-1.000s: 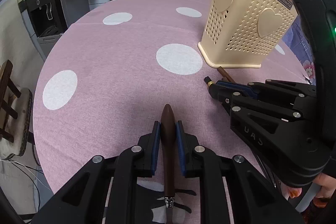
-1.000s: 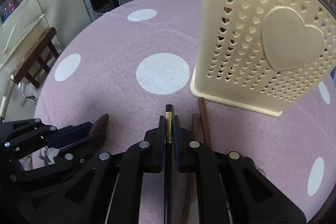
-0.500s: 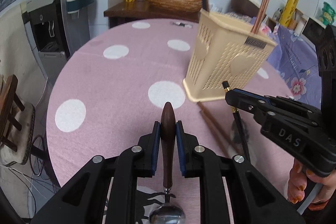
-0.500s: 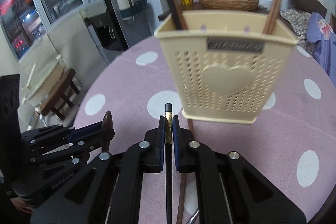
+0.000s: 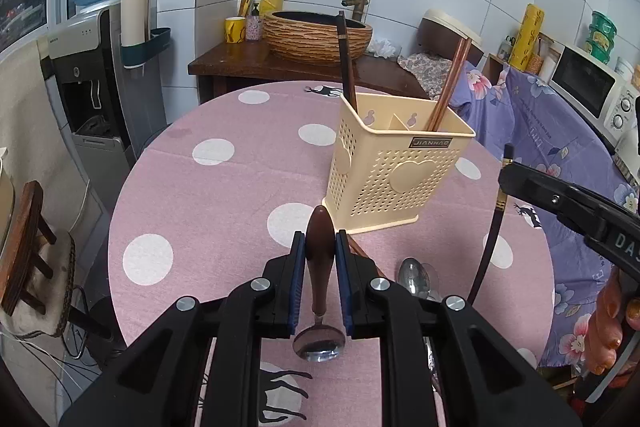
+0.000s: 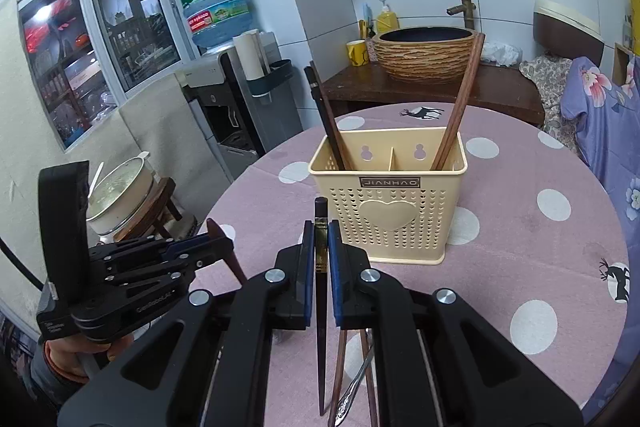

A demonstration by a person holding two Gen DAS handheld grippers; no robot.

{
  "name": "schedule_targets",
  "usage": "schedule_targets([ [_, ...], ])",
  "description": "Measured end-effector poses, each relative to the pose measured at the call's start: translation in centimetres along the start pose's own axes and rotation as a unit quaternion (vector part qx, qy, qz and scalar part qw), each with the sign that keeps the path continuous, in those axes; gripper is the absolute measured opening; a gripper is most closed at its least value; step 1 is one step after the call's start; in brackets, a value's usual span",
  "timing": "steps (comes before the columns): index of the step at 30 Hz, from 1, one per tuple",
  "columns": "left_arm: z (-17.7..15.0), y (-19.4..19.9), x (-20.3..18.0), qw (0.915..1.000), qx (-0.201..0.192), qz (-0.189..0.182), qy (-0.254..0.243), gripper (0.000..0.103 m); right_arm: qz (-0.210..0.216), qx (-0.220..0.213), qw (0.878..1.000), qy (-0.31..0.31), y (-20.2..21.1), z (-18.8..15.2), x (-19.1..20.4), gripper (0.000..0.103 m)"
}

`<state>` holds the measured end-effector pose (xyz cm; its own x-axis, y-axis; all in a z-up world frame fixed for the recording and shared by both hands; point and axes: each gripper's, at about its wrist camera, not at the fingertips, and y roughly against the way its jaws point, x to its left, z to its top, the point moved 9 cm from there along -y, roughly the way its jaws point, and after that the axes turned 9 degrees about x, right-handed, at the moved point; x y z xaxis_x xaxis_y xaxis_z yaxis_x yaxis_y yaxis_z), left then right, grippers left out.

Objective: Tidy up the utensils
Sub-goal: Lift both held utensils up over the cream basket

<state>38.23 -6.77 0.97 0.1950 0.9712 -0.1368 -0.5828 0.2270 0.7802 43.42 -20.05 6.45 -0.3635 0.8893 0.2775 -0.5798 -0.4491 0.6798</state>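
Pink polka-dot tablecloth (image 5: pixel 224 195) spreads under a cream utensil caddy (image 6: pixel 387 211), which stands straight beyond the right gripper (image 6: pixel 321 247), the nearer one. Its jaws are clamped on a dark chopstick (image 6: pixel 320 307), long axis pointing at the caddy. Left gripper (image 5: pixel 320 259) pinches a wooden-handled spoon (image 5: pixel 319 267) (bowl nearest the camera), caddy far-right of it.

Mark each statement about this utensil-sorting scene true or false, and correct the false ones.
1. The left gripper holds a wooden-handled spoon. True.
2. The right gripper is empty. False: its fingers are shut on a dark chopstick.
3. The cream utensil basket has two compartments. True.
4. The basket is empty. False: chopsticks stand in both compartments.
5. A metal spoon lies on the pink dotted tablecloth. True.
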Motion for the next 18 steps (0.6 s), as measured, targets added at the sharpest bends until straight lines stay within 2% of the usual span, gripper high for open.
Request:
schedule_targets([
  [7,0.5,1.0,0.2,1.0,-0.002,-0.008,0.003,0.016,-0.011,-0.005,1.0,0.016,0.9,0.0,0.4,0.008],
  [14,1.6,2.4,-0.1,0.9998,-0.016,-0.003,-0.008,0.016,0.001,-0.007,1.0,0.007,1.6,0.3,0.3,0.008],
  [18,3.4,3.7,-0.7,0.9995,-0.026,-0.012,-0.01,0.016,0.015,-0.017,1.0,-0.004,2.9,1.8,0.2,0.008],
])
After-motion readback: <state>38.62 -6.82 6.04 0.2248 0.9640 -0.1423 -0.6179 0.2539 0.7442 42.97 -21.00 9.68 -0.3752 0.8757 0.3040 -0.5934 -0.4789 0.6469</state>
